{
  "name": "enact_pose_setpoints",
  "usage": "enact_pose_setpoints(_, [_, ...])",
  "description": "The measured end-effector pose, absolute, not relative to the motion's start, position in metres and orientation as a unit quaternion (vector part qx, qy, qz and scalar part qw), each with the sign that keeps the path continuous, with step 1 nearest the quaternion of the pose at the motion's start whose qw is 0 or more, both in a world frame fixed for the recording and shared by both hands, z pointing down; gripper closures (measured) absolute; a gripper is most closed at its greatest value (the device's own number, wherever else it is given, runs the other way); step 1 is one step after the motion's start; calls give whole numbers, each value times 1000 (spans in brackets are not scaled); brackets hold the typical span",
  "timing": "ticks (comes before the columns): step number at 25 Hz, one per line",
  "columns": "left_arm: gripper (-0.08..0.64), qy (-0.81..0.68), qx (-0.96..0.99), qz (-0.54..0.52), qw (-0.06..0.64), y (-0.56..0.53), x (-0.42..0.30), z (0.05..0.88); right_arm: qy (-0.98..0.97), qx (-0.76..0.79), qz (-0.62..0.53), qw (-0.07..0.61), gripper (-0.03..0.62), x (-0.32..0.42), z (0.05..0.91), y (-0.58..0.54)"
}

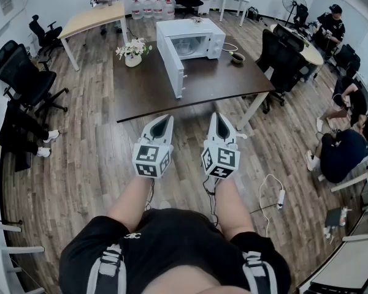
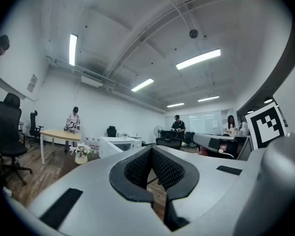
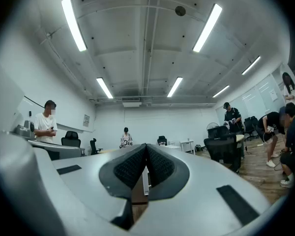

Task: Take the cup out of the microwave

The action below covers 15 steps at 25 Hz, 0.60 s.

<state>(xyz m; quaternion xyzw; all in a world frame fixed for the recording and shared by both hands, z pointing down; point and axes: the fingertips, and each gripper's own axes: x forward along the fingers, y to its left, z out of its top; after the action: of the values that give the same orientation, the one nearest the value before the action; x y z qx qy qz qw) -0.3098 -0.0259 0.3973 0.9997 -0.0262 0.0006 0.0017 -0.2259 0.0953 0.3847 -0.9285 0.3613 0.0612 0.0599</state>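
Note:
A white microwave [image 1: 199, 38] stands on the dark brown table [image 1: 221, 81] with its door [image 1: 172, 63] swung open toward me. Its pale cavity [image 1: 187, 46] faces me, and I cannot make out a cup inside it. Both grippers hang side by side in front of the table's near edge, well short of the microwave. My left gripper [image 1: 165, 119] is shut with nothing between its jaws, and so is my right gripper [image 1: 218, 116]. In the left gripper view the left gripper [image 2: 150, 149] points toward the microwave [image 2: 119, 144]. In the right gripper view the right gripper's [image 3: 146, 145] tips meet.
A pot of flowers [image 1: 133, 52] stands left of the microwave and a small dark bowl [image 1: 237, 57] right of it. Black office chairs [image 1: 24, 78] stand at the left and one [image 1: 282, 60] at the table's right end. People sit at the right. A cable with a power strip [image 1: 279, 196] lies on the floor.

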Motion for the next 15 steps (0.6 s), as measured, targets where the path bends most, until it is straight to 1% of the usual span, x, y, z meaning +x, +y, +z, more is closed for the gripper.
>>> enact_pose_setpoints(8, [566, -25, 1000, 0, -4, 12, -320, 391, 369, -925, 59, 70, 592, -235, 382, 129])
enact_pose_setpoints(15, [566, -25, 1000, 7, -8, 35, -320, 404, 374, -923, 51, 70, 592, -236, 400, 149])
